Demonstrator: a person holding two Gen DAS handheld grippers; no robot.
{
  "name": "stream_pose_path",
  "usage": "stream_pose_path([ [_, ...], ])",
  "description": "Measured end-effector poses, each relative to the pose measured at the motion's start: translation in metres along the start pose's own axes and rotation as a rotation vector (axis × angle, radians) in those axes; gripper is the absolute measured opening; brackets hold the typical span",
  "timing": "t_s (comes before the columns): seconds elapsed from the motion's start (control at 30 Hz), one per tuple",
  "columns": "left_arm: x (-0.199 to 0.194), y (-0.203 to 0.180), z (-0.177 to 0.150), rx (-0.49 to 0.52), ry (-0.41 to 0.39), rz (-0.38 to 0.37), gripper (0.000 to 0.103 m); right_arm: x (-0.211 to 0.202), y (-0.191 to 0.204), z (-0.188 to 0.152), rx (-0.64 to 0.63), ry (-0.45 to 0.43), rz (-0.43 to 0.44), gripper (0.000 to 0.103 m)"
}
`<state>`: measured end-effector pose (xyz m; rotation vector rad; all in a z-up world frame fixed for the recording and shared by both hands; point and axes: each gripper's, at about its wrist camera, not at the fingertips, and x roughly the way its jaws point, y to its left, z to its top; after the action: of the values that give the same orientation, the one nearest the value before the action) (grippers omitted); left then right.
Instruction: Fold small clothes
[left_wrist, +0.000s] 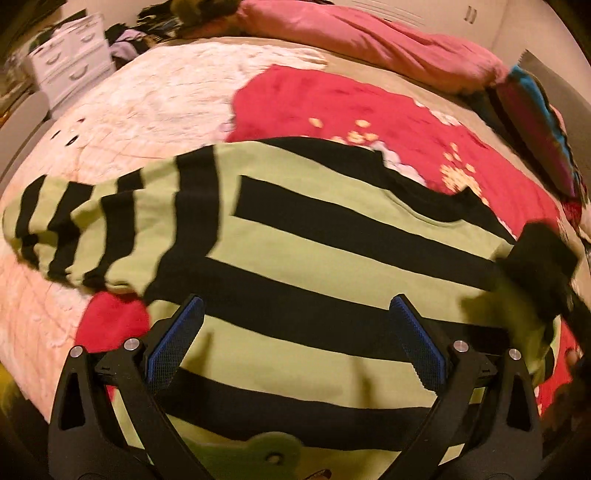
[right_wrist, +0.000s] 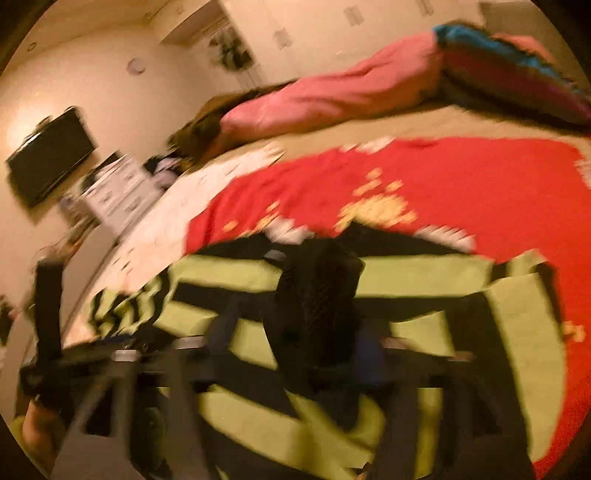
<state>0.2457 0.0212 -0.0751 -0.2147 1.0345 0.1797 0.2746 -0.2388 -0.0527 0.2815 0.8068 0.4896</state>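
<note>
While the green-and-black striped shirt (left_wrist: 314, 236) lies spread on the bed (left_wrist: 155, 96), over a red blanket (left_wrist: 332, 107), the work looks to be at the sleeve-folding step. In the left wrist view the left hand-held gripper (left_wrist: 295, 332) hovers over the lower body of the shirt with its blue pads (left_wrist: 173, 343) spread wide and nothing between them. One sleeve (left_wrist: 74, 225) is stretched out flat to the left. On the far right of that view the other sleeve's dark cuff (left_wrist: 543, 266) appears lifted and blurred. The right wrist view is heavily smeared by motion; the right hand-held gripper (right_wrist: 317, 295) seems to carry dark fabric bunched at its tips, which suggests it is pinching that sleeve, yet I cannot tell for sure how its jaws stand. My reading is that the right side is being folded inward across the body. The next move probably calls for laying that sleeve flat over the stripes, then taking the left sleeve with the free gripper and folding it across likewise.
</note>
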Motion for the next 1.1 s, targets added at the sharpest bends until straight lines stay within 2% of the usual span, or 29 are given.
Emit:
stream_pose_path([
  [0.03,0.000,0.003,0.000,-0.009,0.000,0.000,0.094,-0.004,0.000,0.000,0.012,-0.006,0.030,0.080],
  [0.07,0.000,0.006,0.000,-0.015,0.002,-0.004,0.094,-0.011,-0.004,0.005,0.024,-0.029,0.066,0.081],
  [0.13,-0.001,0.007,0.001,-0.028,0.008,-0.022,0.094,-0.026,0.000,0.006,0.026,-0.085,0.069,0.084],
  [0.17,-0.001,0.007,0.000,-0.028,0.009,-0.027,0.094,-0.031,-0.002,0.005,0.028,-0.103,0.053,0.086],
  [0.23,-0.002,0.003,-0.001,-0.021,0.014,-0.043,0.094,-0.041,-0.017,0.009,0.052,-0.130,-0.044,0.087],
  [0.3,-0.001,-0.007,-0.004,-0.011,0.024,-0.078,0.094,-0.046,-0.035,0.010,0.078,-0.121,-0.154,0.087],
  [0.4,0.006,-0.026,-0.010,-0.001,0.071,-0.164,0.094,-0.046,-0.057,0.011,0.100,-0.099,-0.273,0.087],
  [0.5,0.010,-0.050,-0.014,0.003,0.114,-0.235,0.094,-0.050,-0.072,0.009,0.151,-0.092,-0.278,0.087],
  [0.67,0.002,-0.098,-0.024,0.035,0.150,-0.343,0.094,-0.052,-0.080,0.004,0.162,-0.102,-0.280,0.087],
  [0.73,0.004,-0.117,-0.027,0.062,0.163,-0.316,0.094,-0.053,-0.087,0.003,0.193,-0.110,-0.273,0.088],
  [0.87,0.025,-0.140,-0.022,0.027,0.197,-0.172,0.094,-0.062,-0.097,0.005,0.231,-0.128,-0.286,0.088],
  [0.93,0.039,-0.143,-0.018,0.000,0.240,-0.102,0.094,-0.067,-0.103,0.005,0.247,-0.139,-0.295,0.088],
  [1.0,0.052,-0.147,-0.018,-0.024,0.274,-0.112,0.094,-0.070,-0.109,0.005,0.266,-0.144,-0.296,0.088],
  [1.1,0.057,-0.153,-0.020,-0.015,0.263,-0.105,0.094,-0.071,-0.118,0.005,0.296,-0.139,-0.298,0.088],
])
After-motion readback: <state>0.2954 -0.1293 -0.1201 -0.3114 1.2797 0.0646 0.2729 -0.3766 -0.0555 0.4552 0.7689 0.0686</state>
